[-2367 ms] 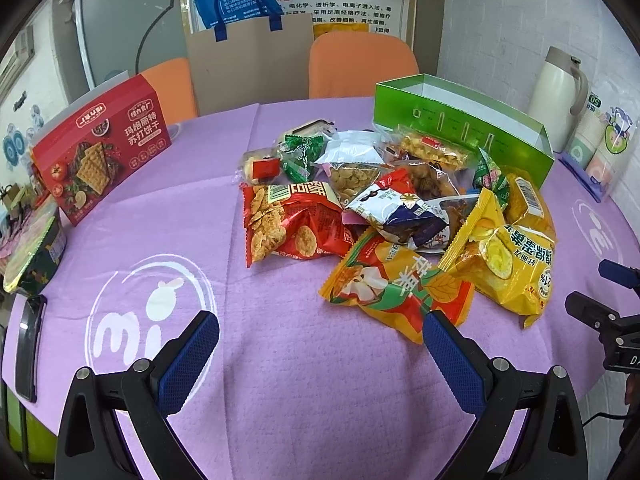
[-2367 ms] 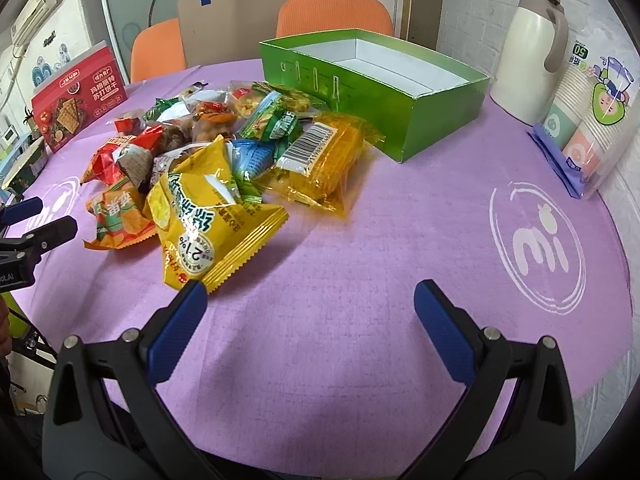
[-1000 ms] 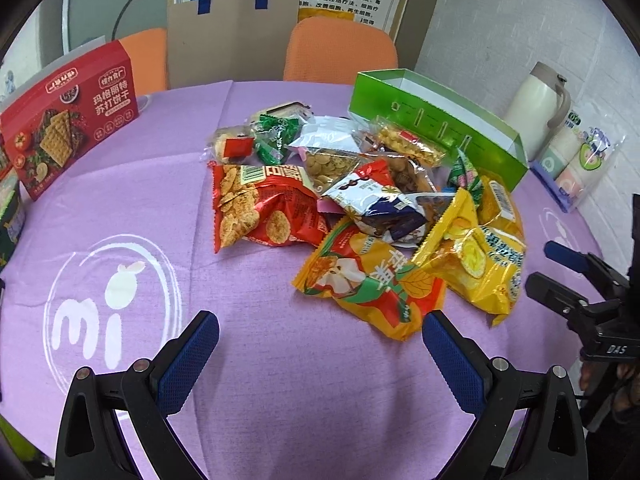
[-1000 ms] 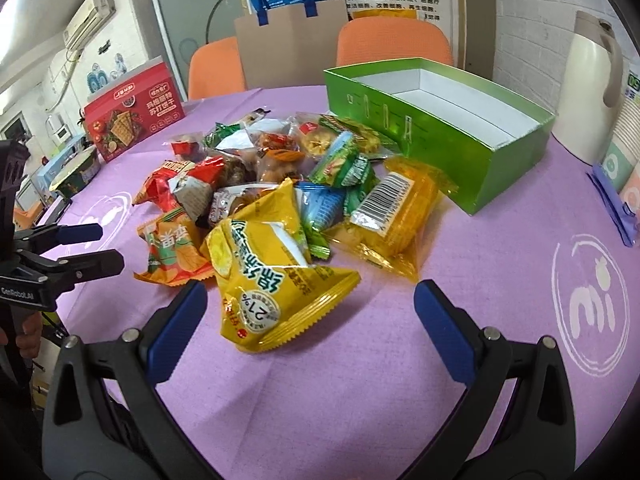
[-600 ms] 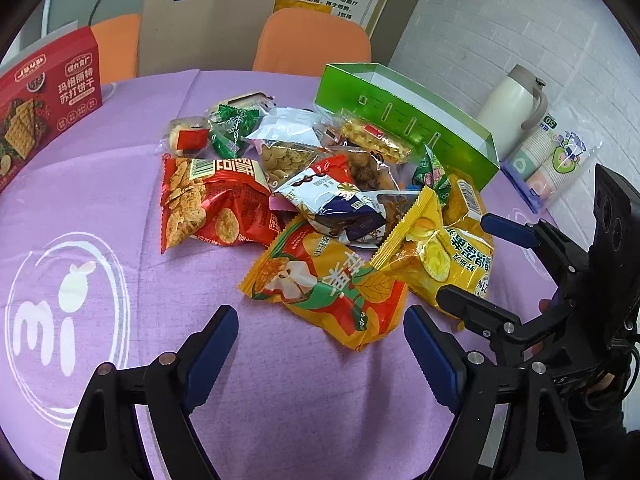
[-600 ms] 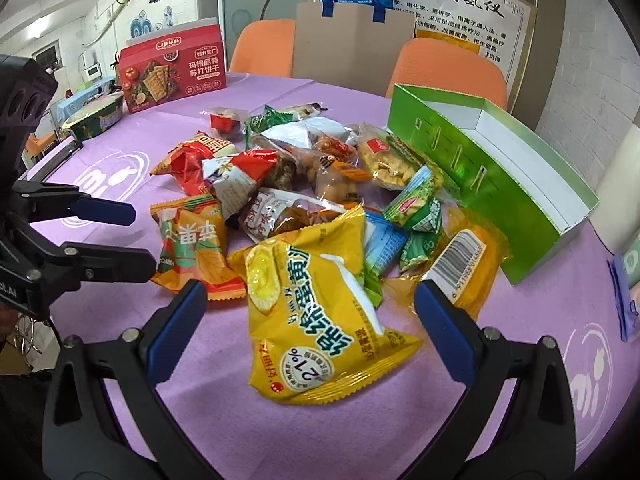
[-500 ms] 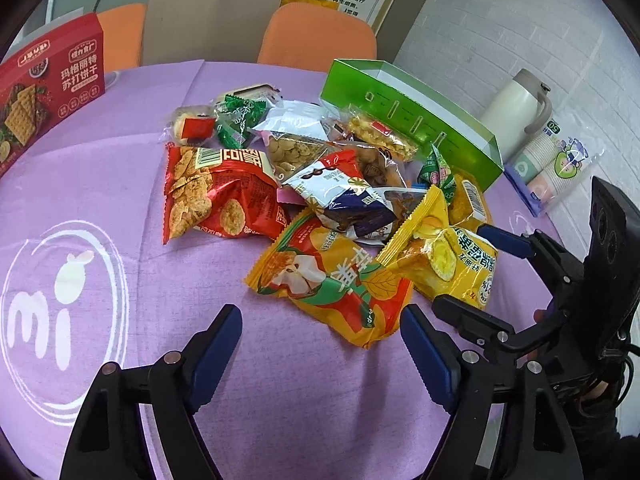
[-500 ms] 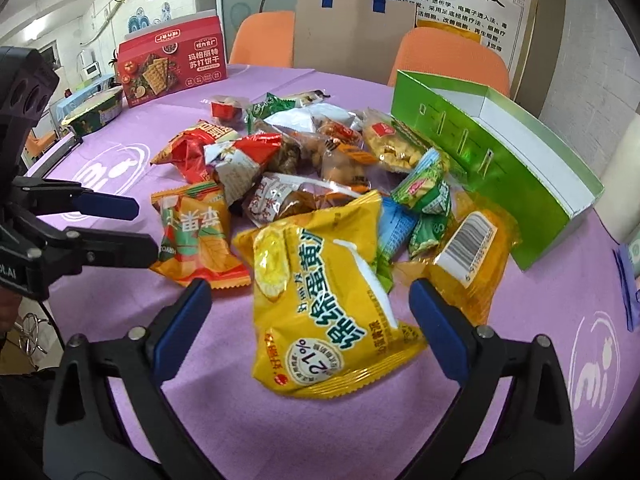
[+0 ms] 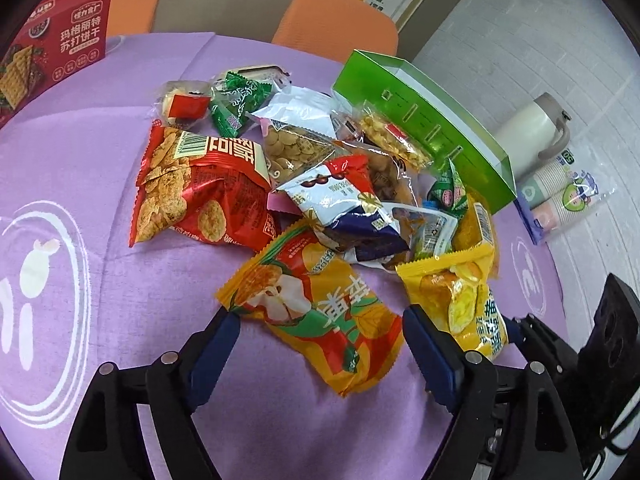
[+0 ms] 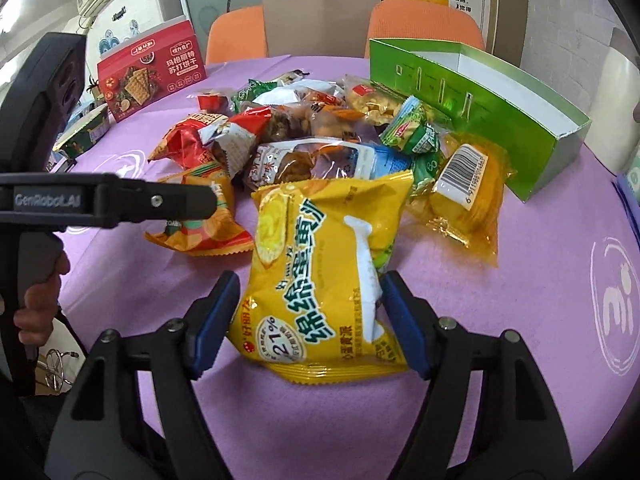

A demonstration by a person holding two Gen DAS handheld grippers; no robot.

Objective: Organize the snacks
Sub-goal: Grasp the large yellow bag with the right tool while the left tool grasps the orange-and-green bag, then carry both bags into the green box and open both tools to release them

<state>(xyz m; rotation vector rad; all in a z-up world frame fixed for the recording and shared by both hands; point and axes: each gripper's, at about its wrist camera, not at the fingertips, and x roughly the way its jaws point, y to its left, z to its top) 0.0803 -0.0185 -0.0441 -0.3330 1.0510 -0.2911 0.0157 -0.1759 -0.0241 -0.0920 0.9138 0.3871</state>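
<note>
Landmark: the open green cardboard box (image 10: 472, 92) on the purple tablecloth (image 10: 540, 280). The snack pile lies just beside its long wall. The right gripper (image 10: 310, 316) straddles the large yellow foil snack bag (image 10: 324, 264) at the pile's edge farthest from the box; jaws closing, pads at the bag's sides. The left gripper (image 9: 320, 344) straddles the orange-and-red foil snack bag (image 9: 316, 308) alongside; jaws opening, spread, not gripping.
</note>
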